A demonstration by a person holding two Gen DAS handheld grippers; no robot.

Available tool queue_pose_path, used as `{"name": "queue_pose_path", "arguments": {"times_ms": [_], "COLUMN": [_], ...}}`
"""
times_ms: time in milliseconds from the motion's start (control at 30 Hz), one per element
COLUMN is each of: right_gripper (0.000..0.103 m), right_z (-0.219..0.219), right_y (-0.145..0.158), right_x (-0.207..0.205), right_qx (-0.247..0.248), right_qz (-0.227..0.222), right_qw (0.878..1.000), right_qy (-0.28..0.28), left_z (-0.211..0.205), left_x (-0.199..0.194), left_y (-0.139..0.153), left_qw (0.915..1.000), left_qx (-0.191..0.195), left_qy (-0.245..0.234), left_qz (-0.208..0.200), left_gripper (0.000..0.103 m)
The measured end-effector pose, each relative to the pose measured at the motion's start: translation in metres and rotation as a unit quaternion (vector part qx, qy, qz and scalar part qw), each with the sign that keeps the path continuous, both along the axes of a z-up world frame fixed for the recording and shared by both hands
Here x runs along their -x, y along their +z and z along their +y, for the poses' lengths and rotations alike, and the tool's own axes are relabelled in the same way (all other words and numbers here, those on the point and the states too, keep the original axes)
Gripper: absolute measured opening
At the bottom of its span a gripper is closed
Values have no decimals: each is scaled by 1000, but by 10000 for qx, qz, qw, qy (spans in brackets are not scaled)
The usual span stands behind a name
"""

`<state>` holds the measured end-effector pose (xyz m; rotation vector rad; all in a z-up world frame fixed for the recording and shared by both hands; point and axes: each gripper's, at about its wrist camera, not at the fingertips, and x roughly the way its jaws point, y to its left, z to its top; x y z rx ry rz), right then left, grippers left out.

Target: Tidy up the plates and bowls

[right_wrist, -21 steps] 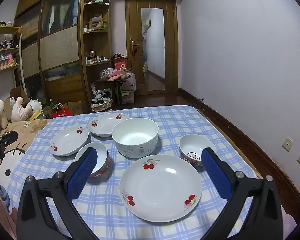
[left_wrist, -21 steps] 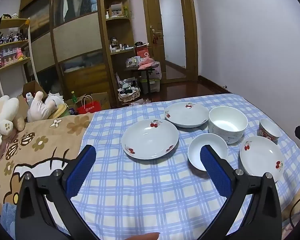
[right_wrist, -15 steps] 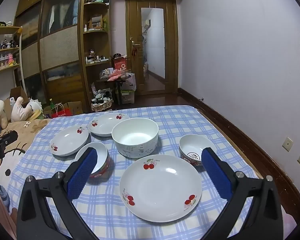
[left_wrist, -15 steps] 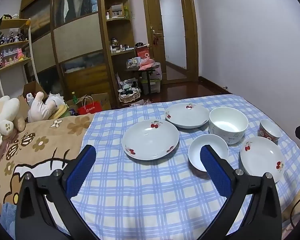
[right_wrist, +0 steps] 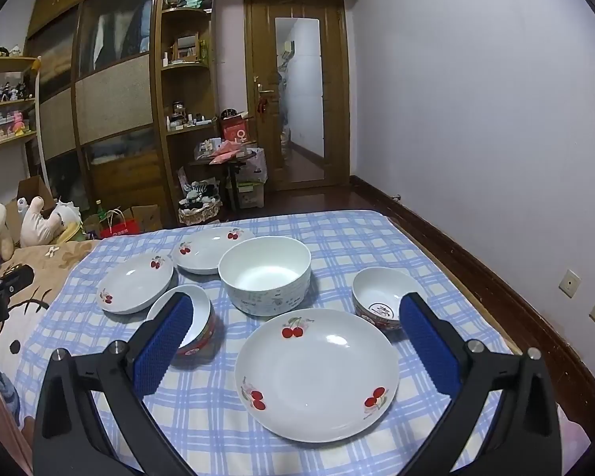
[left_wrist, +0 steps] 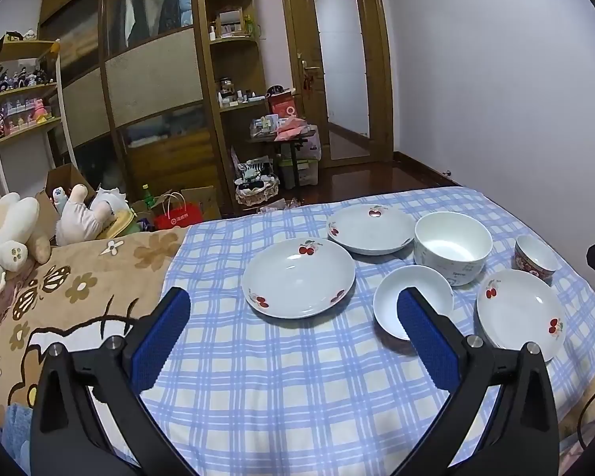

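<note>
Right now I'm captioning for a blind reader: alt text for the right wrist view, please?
Six empty dishes sit on a blue checked cloth: the nearest cherry plate lies beyond the right gripper, whose jaws are open. Behind stand a large white bowl, two small bowls and two more cherry plates.

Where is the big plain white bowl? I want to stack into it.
In the right wrist view, the big white bowl sits mid-cloth, behind the nearest cherry plate.

Checked cloth [right_wrist: 337, 234] over bed, crockery [right_wrist: 316, 373]
</note>
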<state>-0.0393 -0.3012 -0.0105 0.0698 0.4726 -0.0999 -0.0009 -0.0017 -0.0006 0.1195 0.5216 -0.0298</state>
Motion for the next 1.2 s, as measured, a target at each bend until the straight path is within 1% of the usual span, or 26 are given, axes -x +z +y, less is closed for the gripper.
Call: {"name": "queue_pose_path", "arguments": {"times_ms": [167,467,1200], "right_gripper": [103,103,103], "right_z": [0,-1,-1], "right_y": [-2,-2,-3], "right_x": [-3,-4,-4], "right_qx": [-5,11,-3], "right_qz": [-1,8,25], "right_qw": [10000,10000,10000], "right_qy": [4,-31,-25], "left_z": [3,4,4], "left_x": [2,3,4], "left_y": [4,4,4], "left_qw": [10000,10000,10000], "left_qx": [17,-52,-40], "left_qy": [31,29,39], "left_qz": [-23,-39,-18], "left_gripper": [102,102,102]}}
